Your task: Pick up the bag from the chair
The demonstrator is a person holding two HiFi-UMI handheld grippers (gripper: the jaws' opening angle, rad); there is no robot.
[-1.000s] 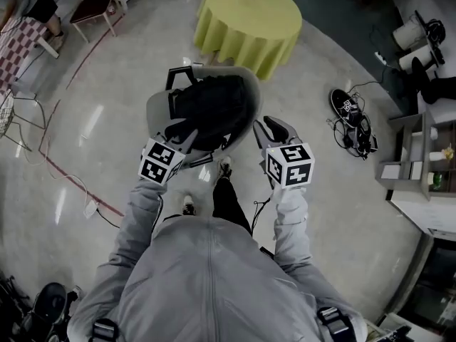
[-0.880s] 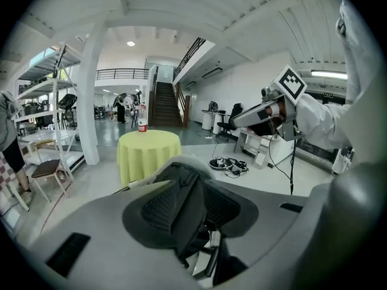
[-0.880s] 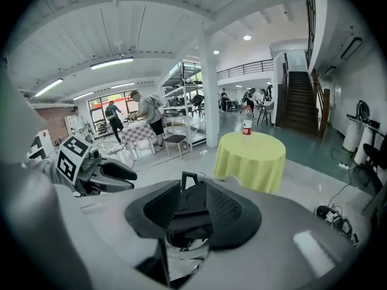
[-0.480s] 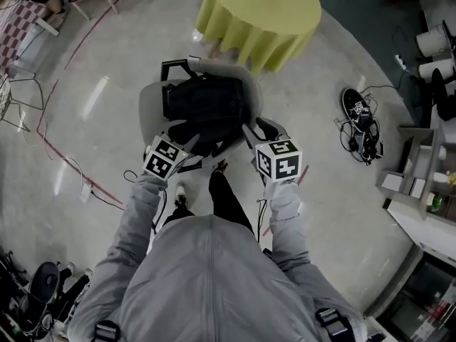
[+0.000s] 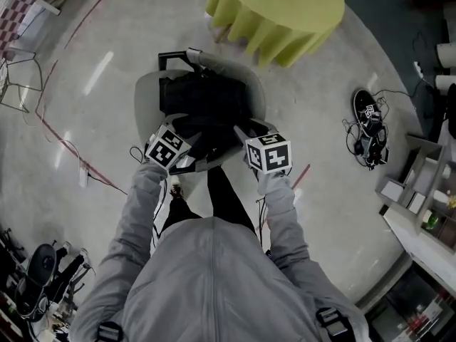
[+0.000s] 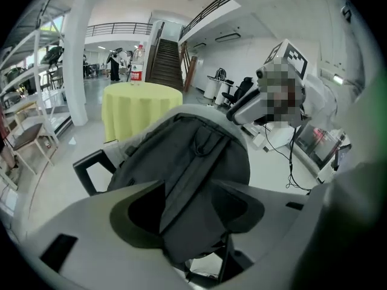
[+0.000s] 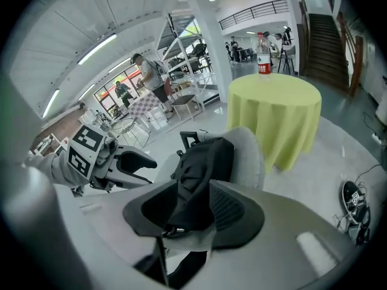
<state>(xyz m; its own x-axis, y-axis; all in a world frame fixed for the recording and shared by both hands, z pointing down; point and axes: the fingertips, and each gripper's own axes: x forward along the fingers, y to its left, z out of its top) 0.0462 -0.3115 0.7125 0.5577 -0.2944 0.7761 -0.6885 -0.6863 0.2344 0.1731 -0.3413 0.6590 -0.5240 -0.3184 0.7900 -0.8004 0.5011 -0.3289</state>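
Observation:
A black backpack [image 5: 206,105] leans upright in a grey shell chair [image 5: 144,98] just ahead of me. My left gripper [image 5: 187,131] is at the bag's near left edge and my right gripper [image 5: 244,134] at its near right edge. In the left gripper view the left gripper [image 6: 187,192] stands open, and the backpack [image 6: 193,156] fills the gap between its jaws. In the right gripper view the right gripper [image 7: 193,192] is open too, with the backpack [image 7: 202,165] seen between its jaws. I cannot tell whether either touches the bag.
A round table with a yellow cloth [image 5: 285,9] stands just behind the chair, a bottle [image 7: 263,53] on it. A black device with tangled cables [image 5: 369,123] lies on the floor at the right, shelving [image 5: 420,191] beyond. Black chair armrest [image 6: 91,168] at left.
I have stepped closer to the chair. Both grippers moved forward and inward from in front of the seat to the bag's near edges, still open.

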